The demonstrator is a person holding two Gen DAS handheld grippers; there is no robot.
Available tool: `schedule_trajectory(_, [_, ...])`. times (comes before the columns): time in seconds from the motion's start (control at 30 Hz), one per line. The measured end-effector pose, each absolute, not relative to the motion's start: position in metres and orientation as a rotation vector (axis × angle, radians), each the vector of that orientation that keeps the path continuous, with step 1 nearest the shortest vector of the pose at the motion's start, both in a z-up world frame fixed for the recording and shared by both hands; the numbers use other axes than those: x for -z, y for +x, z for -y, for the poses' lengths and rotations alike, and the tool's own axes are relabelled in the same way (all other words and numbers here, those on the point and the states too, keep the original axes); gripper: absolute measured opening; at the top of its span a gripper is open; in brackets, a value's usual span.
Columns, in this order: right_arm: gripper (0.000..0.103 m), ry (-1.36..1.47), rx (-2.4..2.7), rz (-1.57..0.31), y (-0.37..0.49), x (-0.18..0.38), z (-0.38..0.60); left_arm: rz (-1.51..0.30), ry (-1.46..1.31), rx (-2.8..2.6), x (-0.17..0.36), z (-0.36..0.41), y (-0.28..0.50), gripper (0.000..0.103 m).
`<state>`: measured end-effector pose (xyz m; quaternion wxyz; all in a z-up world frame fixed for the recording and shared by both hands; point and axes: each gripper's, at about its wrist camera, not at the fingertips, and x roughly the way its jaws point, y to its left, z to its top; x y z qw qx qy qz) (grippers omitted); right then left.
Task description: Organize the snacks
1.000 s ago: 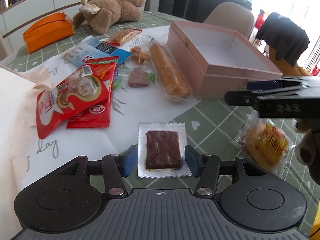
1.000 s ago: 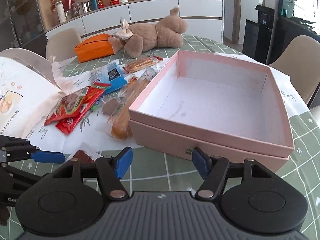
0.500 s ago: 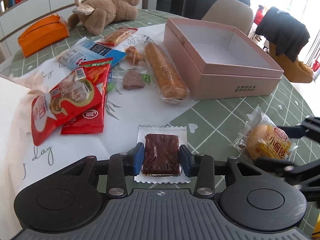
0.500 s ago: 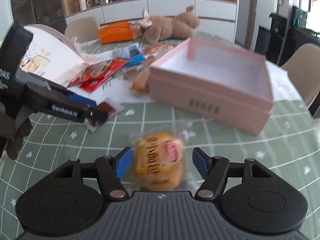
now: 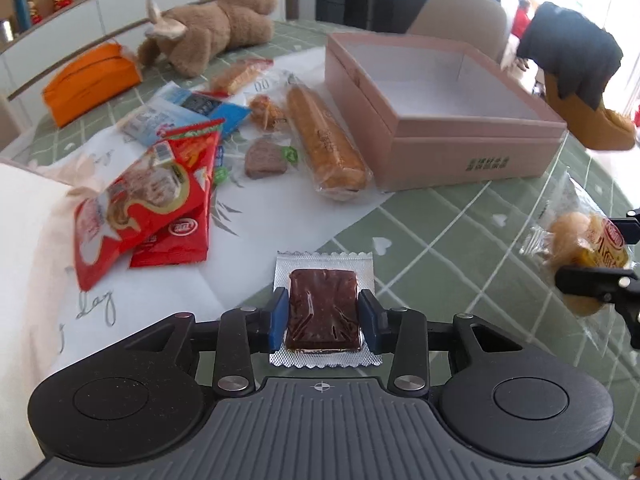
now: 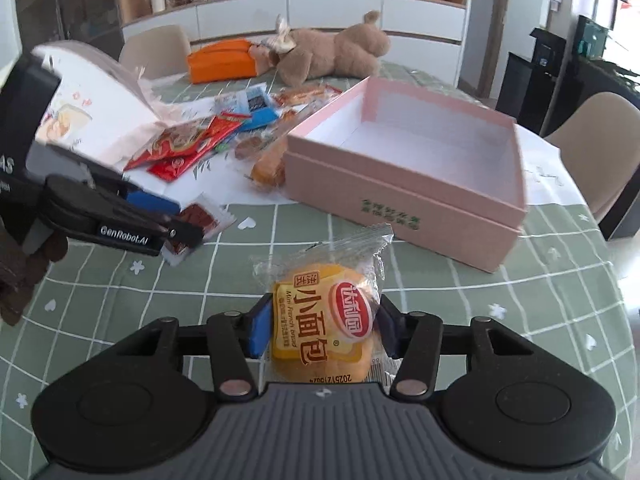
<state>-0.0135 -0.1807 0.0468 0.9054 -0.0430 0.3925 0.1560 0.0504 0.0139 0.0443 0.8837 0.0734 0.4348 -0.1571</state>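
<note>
Short of the empty pink box, the left gripper pinches a brown bar packet and the right gripper squeezes a bread roll packet; slick wrappers could slip mid-carry, or the roll crush.

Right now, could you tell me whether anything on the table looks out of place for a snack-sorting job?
Yes: a plush bear lies on its side at the far edge beside an orange pouch; neither is a snack. The pink box holds nothing, while wrapped snacks lie jumbled and overlapping beside it.
</note>
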Motion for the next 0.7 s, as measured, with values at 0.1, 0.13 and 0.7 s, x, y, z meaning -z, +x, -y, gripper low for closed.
schedule_trajectory(0.1, [0.052, -0.061, -0.304, -0.787, -0.024, -0.060, 0.197, -0.817, 0.083, 0.372, -0.082, -0.011, 0.032, 0.042])
schedule_trajectory(0.13, [0.052, -0.052, -0.298, -0.776, -0.027, -0.066, 0.203, -0.769, 0.052, 0.394, -0.103, -0.009, 0.029, 0.042])
schedule_trajectory(0.7, [0.074, 0.156, -0.127, -0.565, 0.079, -0.203, 0.277, -0.753, -0.124, 0.535, -0.175, 0.026, 0.161, 0.041])
